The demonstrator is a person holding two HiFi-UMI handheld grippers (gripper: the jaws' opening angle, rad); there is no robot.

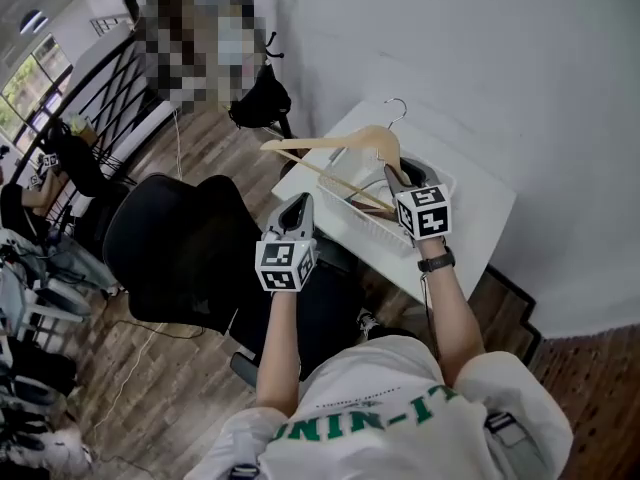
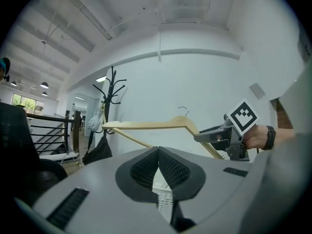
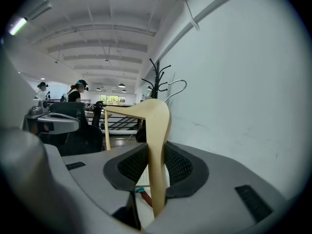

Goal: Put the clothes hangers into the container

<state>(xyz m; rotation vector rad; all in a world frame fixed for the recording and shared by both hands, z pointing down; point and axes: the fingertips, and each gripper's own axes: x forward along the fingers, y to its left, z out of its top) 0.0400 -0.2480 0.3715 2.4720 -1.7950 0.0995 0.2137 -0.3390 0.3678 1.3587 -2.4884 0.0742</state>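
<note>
Grey and nearest us, our left claw (image 1: 298, 206) (image 2: 158, 155) is hanging shut and empty above the black chair (image 1: 170, 238), just short of the worktop (image 1: 470, 208) edge. Our right claw (image 1: 393, 173) (image 3: 155, 167) is gripping the wooden hanger (image 1: 340, 143) (image 3: 157, 130) by one arm, pads pressing on both flat faces. The hanger is hovering tilted over the white basket (image 1: 370, 230), its hook pointing away from us. To do this well, we are judging that the long free tip, now jutting past the rim, needs swinging in over the basket first. Then we should be lowering it level until the bottom bar is resting inside before letting go. The left claw could be steadying that tip.
</note>
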